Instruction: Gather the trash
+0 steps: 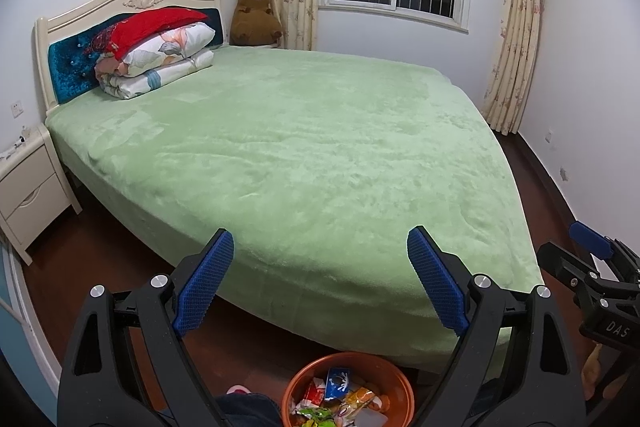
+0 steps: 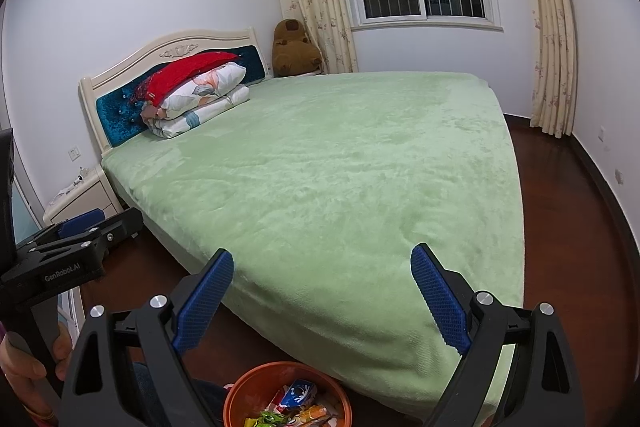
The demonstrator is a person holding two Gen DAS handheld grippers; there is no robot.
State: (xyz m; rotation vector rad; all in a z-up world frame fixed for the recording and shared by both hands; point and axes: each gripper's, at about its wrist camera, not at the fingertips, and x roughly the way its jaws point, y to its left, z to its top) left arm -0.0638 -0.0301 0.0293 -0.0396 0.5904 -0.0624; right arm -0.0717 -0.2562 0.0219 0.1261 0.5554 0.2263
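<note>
An orange basin [image 1: 298, 383] stands on the floor at the near corner of the bed and holds several colourful snack wrappers [image 1: 338, 393]. It also shows in the right wrist view [image 2: 240, 387], with the wrappers [image 2: 296, 407] inside. My left gripper [image 1: 320, 247] is open and empty, held above the basin and pointing over the bed. My right gripper [image 2: 322, 261] is open and empty, beside the left one at about the same height. The right gripper shows at the right edge of the left wrist view [image 1: 592, 267].
A wide bed with a green blanket [image 1: 304, 155] fills the middle. Folded quilts and a red pillow [image 1: 160, 51] lie at the headboard. A cream nightstand [image 1: 28, 183] stands on the left. A brown plush toy [image 1: 254, 19] sits by the curtains. Dark wood floor [image 2: 568, 227] runs along the right.
</note>
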